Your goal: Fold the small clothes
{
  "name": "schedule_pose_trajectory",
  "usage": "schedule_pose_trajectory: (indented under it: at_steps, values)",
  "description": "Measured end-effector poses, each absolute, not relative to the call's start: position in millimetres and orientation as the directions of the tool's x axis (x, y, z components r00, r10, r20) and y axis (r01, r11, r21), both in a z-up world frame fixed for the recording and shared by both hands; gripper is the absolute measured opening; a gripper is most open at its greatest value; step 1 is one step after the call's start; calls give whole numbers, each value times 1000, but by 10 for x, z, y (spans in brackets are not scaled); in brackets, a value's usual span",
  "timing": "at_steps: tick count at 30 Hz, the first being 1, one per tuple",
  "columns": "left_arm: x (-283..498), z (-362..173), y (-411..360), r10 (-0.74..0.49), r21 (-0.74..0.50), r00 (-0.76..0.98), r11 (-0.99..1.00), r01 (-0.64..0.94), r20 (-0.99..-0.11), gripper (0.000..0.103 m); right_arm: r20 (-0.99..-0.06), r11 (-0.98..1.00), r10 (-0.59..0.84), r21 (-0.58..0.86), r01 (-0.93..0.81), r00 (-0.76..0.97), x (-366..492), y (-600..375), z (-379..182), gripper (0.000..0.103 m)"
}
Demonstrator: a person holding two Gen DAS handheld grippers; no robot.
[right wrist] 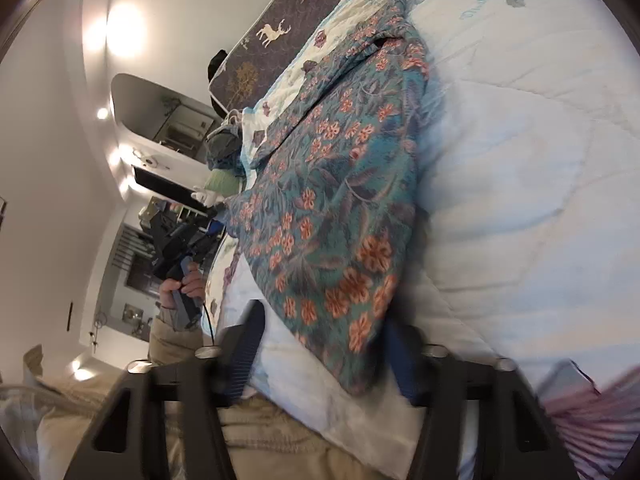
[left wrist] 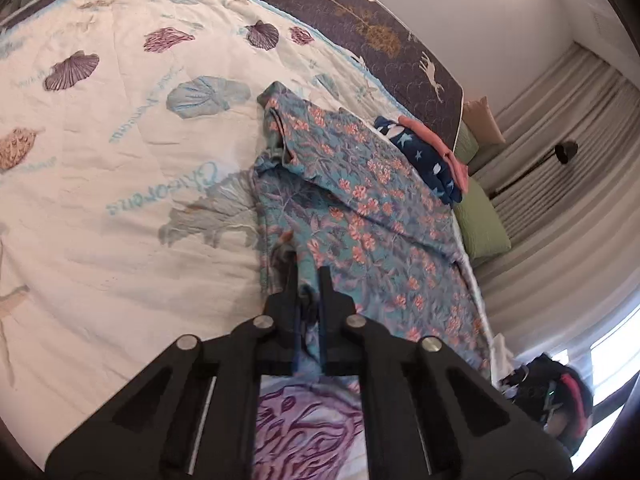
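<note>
Your left gripper (left wrist: 308, 276) pinches the floral garment (left wrist: 352, 200), right gripper (right wrist: 324, 344) stands apart around its corner, so clamp before lifting evenly.

A bed (left wrist: 120, 200) under a white quilt printed with shells fills the room, a dark deer-patterned headboard (left wrist: 400, 40) along its far edge against a plain white wall (left wrist: 500, 12). Pale pleated curtains (left wrist: 560, 128) hang beside a bright window (left wrist: 612, 368), and wall lamps (right wrist: 124, 32) glow near a mirror (right wrist: 168, 120).
</note>
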State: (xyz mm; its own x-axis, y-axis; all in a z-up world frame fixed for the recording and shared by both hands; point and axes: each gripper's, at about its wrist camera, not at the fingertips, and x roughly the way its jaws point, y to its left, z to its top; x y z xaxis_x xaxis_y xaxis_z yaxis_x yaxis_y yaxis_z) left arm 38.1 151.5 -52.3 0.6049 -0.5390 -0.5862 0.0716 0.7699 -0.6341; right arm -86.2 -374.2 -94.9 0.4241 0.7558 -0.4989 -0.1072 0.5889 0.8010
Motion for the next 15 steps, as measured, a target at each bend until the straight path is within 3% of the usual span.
schedule_pose_trajectory:
  at_steps: [6, 15]
  values:
    - [96, -48, 1439, -541, -589, 666, 787, 184, -514, 7, -321, 448, 796, 883, -141, 513, -920, -3932, -744, 4]
    - [-106, 607, 1324, -521, -531, 742, 805, 263, -422, 7, -209, 506, 730, 805, -309, 650, -847, -4172, 162, 4]
